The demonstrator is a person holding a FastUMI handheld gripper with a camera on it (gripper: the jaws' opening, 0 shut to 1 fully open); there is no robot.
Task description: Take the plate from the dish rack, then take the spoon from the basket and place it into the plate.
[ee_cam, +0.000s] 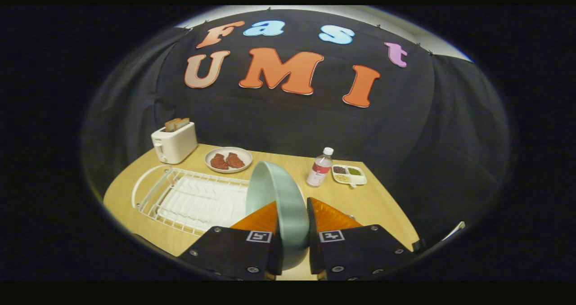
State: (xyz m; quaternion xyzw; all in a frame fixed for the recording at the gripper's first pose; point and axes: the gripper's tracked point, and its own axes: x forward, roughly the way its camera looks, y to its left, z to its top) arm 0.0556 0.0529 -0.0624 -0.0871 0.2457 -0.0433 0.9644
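1. White toaster (173, 142), two bread slices showing in its slots, is standing at the far left of the wooden table (382, 204).
2. White wire dish rack (193, 199) is lying just left of the fingers, its slots bare.
3. White plate with two brown meat pieces (228, 159) is sitting beyond the rack.
4. Pale green plate (281, 201) is standing on edge, clear of the rack; the gripper (292, 226) is closing on its rim, both fingers pressing it.
5. Clear bottle (320, 167) is standing beyond the right finger.
6. White divided dish of condiments (349, 174) is lying just right of the bottle.
7. Handling note: the grip is looking secure; tilting the plate flat over bare table before letting go would likely be wise, minding the bottle.
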